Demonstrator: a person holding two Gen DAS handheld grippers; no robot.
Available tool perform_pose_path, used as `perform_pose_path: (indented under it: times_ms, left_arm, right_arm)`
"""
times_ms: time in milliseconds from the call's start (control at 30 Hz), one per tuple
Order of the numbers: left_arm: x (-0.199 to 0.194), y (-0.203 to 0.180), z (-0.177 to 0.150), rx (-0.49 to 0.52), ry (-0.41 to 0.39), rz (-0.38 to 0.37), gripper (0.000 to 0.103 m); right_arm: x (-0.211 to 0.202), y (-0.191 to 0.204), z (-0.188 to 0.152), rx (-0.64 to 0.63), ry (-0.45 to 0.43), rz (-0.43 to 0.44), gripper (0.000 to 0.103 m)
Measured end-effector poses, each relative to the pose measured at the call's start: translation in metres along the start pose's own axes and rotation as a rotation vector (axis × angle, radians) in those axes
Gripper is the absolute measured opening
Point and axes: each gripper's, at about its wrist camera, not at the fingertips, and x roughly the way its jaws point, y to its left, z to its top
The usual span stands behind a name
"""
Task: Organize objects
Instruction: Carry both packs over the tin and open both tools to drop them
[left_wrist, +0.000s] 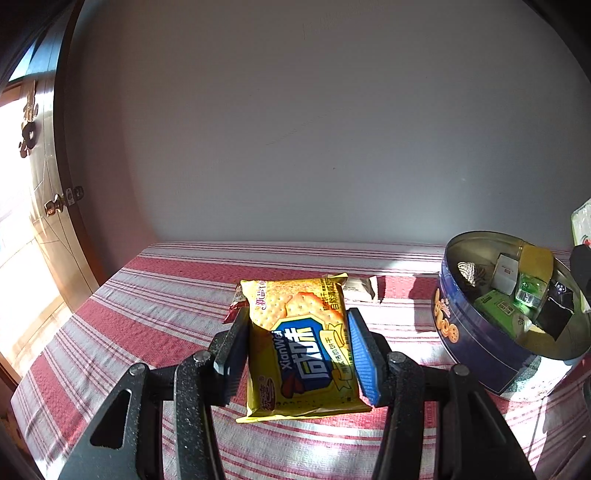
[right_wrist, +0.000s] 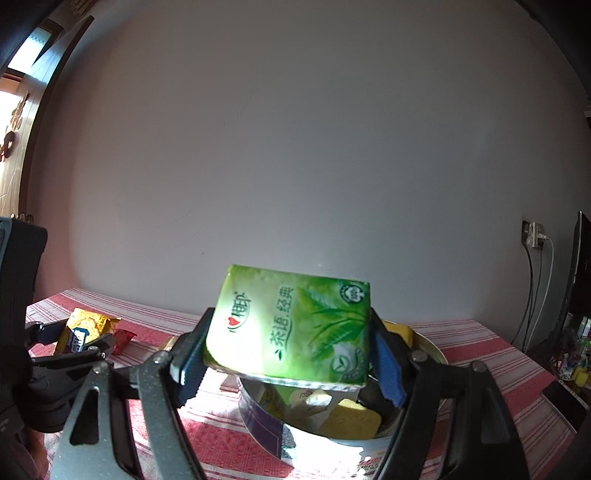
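The left gripper (left_wrist: 299, 350) is clamping a yellow cracker packet (left_wrist: 301, 347) by its edges above the striped cloth (left_wrist: 129, 314); the right gripper (right_wrist: 288, 365) is squeezing a green tissue pack (right_wrist: 291, 325) over the round tin (right_wrist: 258, 413), probably so each stays level for sorting.

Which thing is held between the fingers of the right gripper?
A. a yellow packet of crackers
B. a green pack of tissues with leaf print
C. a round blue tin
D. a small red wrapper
B: the right gripper clamps the green pack of tissues with leaf print above the round blue tin.
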Motion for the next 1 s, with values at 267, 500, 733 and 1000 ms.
perform_pose_path:
  times_ms: [267, 500, 733, 1000]
  left_arm:
    - [-0.012, -0.037, 0.014, 0.022, -0.045, -0.060, 0.053]
    - [-0.014, -0.076, 0.023, 0.051, -0.056, -0.127, 0.053]
    - [-0.012, -0.109, 0.033, 0.072, -0.070, -0.174, 0.053]
    - [-0.001, -0.137, 0.039, 0.077, -0.059, -0.235, 0.053]
  right_arm:
    - [0.000, -0.032, 0.004, 0.008, -0.031, -0.081, 0.077]
    - [0.016, -0.063, 0.008, 0.032, -0.028, -0.157, 0.077]
    - [0.023, -0.085, 0.008, 0.022, -0.028, -0.235, 0.077]
    - [0.041, -0.098, 0.005, 0.006, 0.003, -0.279, 0.077]
